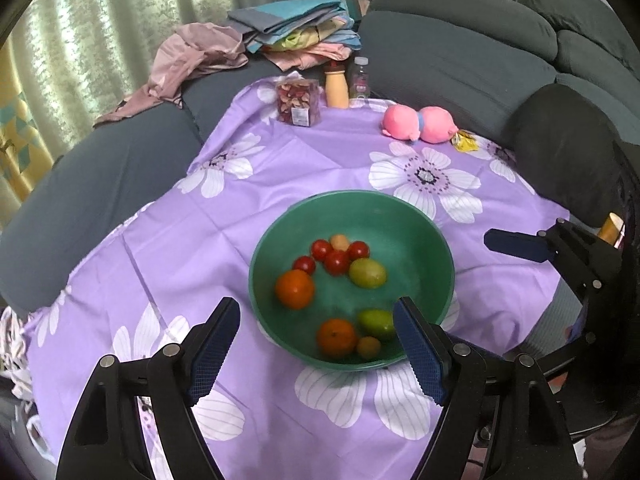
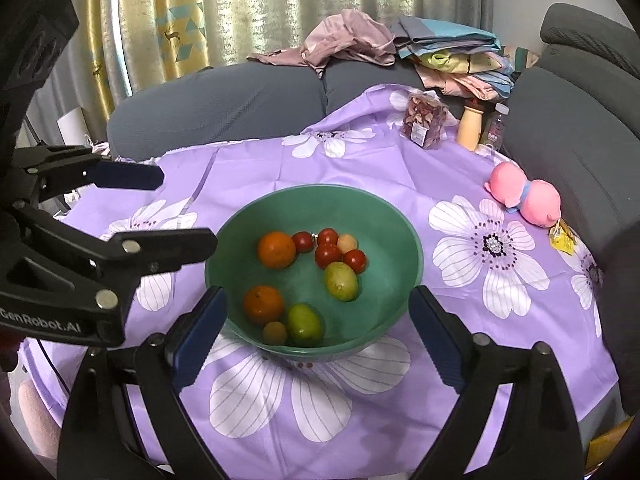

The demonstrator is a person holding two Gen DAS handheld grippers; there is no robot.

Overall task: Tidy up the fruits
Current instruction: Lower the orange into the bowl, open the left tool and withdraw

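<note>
A green bowl sits on the purple flowered cloth and holds the fruits. Inside lie two oranges, two green-yellow fruits, several small red tomatoes and two small yellowish fruits. My left gripper hangs open just before the bowl's near rim, nothing between its fingers. My right gripper is open too, its fingers straddling the near rim above it, holding nothing. Each gripper shows at the edge of the other's view: the right gripper, the left gripper.
At the table's far side stand a bag of dried fruit, a tan bottle and a small clear bottle. A pink plush toy and a yellow packet lie at the right. Grey sofas with piled clothes ring the table.
</note>
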